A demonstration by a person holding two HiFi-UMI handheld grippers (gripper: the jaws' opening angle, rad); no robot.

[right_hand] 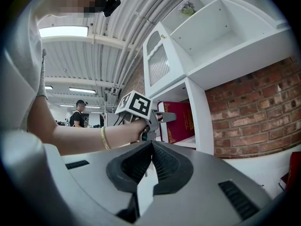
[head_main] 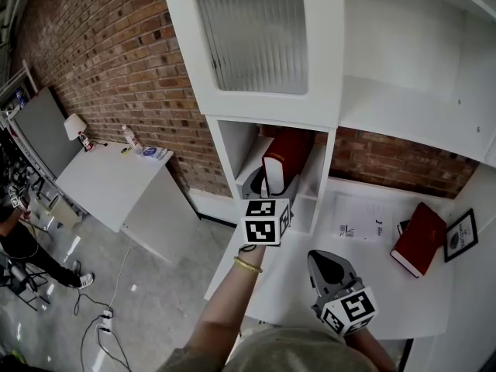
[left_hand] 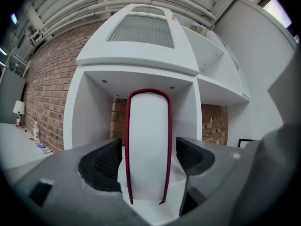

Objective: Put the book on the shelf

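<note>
**Left tongs** (left_hand: 148, 158): jaws wide apart, gripping nothing. A gap shows on each side between the pads and the book.

**Book** (head_main: 287, 158): red covers, page edge facing the tongs. It stands upright on the floor of the lower shelf compartment (head_main: 232, 150), between the open jaws. Placement looks essentially complete. Whether it leans on the compartment's right wall cannot be made out from the head view.

**Right tongs** (right_hand: 151, 150): jaws closed together and empty, held low over the counter (head_main: 288, 284), well apart from the shelf.

**Also on the counter:** a second red book (head_main: 418, 240), a printed sheet (head_main: 361, 218) and a framed picture (head_main: 462, 235).

**Hazards:**
- The book has no neighbour to brace it.
- A slanted pull-back could hook a jaw on a cover and tip the book, or drag it over the shelf lip.
- A straight pull-back with the jaws kept wide would likely avoid both.
</note>
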